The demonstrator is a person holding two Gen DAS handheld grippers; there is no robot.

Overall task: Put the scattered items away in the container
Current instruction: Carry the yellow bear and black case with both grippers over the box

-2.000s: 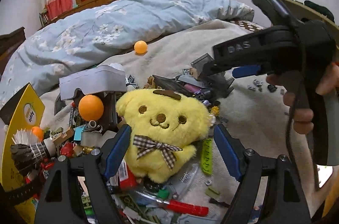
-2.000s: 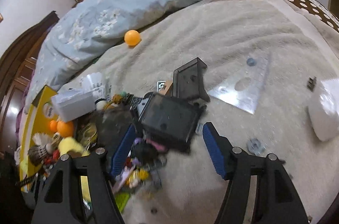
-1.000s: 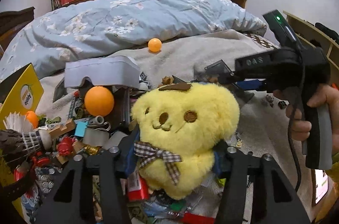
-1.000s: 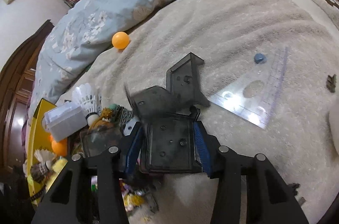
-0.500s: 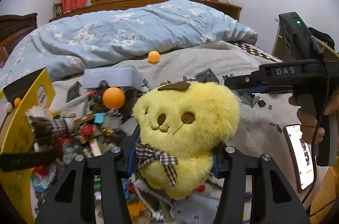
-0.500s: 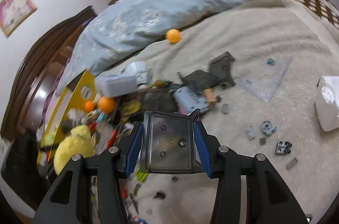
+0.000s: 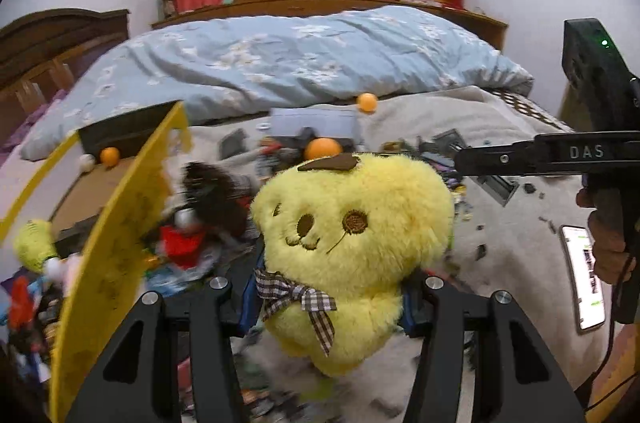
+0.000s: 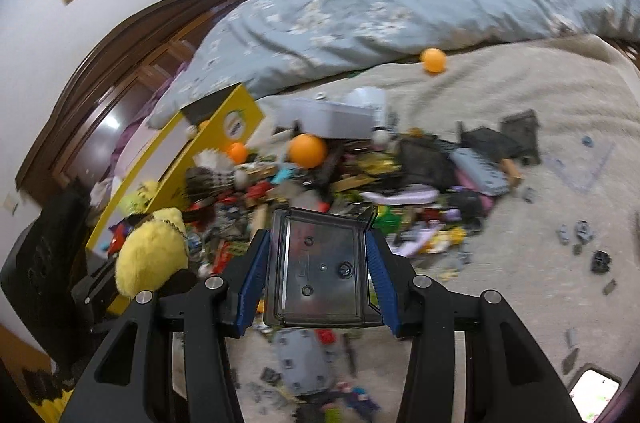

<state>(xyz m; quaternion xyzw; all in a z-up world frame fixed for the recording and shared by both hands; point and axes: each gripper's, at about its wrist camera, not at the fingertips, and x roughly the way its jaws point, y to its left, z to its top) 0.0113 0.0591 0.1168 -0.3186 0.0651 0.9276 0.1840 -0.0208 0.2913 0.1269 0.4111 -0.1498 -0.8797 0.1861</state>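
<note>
Left tool (image 7: 332, 287): I grip the plush (image 7: 352, 243).
Right tool (image 8: 318, 283): I grip the tray (image 8: 320, 271).
Next: carry both left, into the box (image 7: 120, 243).

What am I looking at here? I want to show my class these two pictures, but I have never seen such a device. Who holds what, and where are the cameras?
No robot here: a person holds a hand-operated gripper in each hand, each with a camera looking forward along its two fingers.

The left camera's picture shows the left gripper clamped on a yellow plush toy; the right tool's black handle appears at its right edge. The right camera's picture shows the right gripper clamped on a dark plastic tray.

Below lies a bed with a beige blanket, strewn with small toys, orange balls and shuttlecocks. The yellow box on the left is probably the container.
</note>
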